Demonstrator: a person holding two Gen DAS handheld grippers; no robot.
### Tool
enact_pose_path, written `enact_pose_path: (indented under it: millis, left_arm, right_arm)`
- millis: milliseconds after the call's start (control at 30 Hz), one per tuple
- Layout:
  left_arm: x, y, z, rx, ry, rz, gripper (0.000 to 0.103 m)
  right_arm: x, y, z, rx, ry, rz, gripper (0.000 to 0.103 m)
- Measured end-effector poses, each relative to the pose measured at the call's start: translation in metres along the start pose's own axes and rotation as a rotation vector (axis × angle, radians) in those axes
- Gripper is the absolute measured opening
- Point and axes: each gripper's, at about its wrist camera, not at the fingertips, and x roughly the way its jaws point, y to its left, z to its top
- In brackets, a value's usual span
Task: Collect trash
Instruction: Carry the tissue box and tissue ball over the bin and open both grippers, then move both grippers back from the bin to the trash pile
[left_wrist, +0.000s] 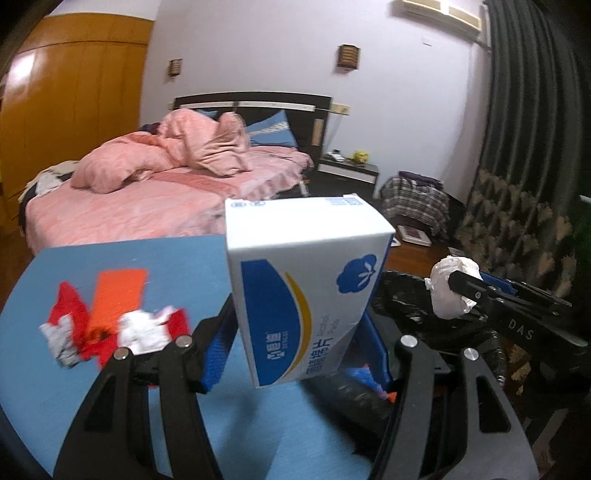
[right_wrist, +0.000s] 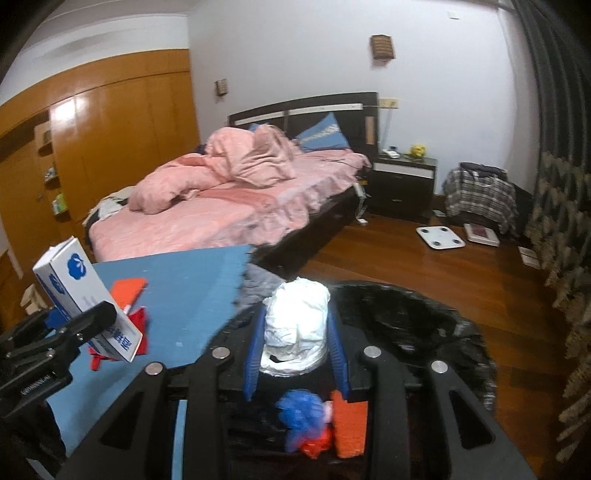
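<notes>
My left gripper (left_wrist: 295, 321) is shut on a white and blue carton box (left_wrist: 303, 288) and holds it above the blue table (left_wrist: 92, 266). The box also shows in the right wrist view (right_wrist: 85, 299). My right gripper (right_wrist: 297, 325) is shut on a crumpled white paper ball (right_wrist: 297, 325) above the black trash bag (right_wrist: 413, 325). That ball and gripper show in the left wrist view (left_wrist: 452, 286) over the bag (left_wrist: 402, 295). Red, orange and white scraps (left_wrist: 110, 325) lie on the table. Blue, red and orange trash (right_wrist: 321, 421) lies inside the bag.
A bed with pink bedding (right_wrist: 229, 206) stands behind the table. A white scale (right_wrist: 439, 238) lies on the wooden floor (right_wrist: 369, 251). A dark nightstand (right_wrist: 402, 184), a plaid-covered heap (right_wrist: 480, 195) and dark curtains (right_wrist: 554, 147) are at the right. A wooden wardrobe (right_wrist: 92, 147) fills the left.
</notes>
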Motion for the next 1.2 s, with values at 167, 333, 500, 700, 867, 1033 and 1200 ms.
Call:
enact_pose_path:
  millis: [167,333,500,700,867,1033,1200]
  left_arm:
    - [0.019,-0.028,-0.001,0.031,0.024,-0.054,0.06]
    - [0.042,-0.05,0.001,0.055,0.044,-0.1,0.06]
    - [0.064,-0.064,0.006,0.057,0.072,-0.161,0.062]
    - [0.073,-0.055,0.004,0.013,0.096,-0.245,0.089]
    - [0.066,-0.038,0.001,0.015,0.093,-0.208,0.09]
    - [0.047,-0.006,-0.001,-0.003,0.078,-0.108,0.092]
    - [0.026,0.039,-0.004,-0.023,0.055,0.014,0.093]
  right_arm:
    - [-0.002,-0.031,-0.004,0.031,0.002,-0.049,0.032]
    - [0.001,-0.06,-0.009,0.066,0.016,-0.09,0.032]
    - [0.008,-0.077,-0.013,0.085,0.032,-0.121,0.037]
    - [0.011,-0.097,-0.023,0.114,0.044,-0.192,0.068]
    - [0.009,-0.098,-0.027,0.131,0.043,-0.214,0.09]
    - [0.009,-0.081,-0.023,0.109,0.031,-0.19,0.097]
    - [0.013,-0.05,-0.016,0.08,0.026,-0.126,0.097]
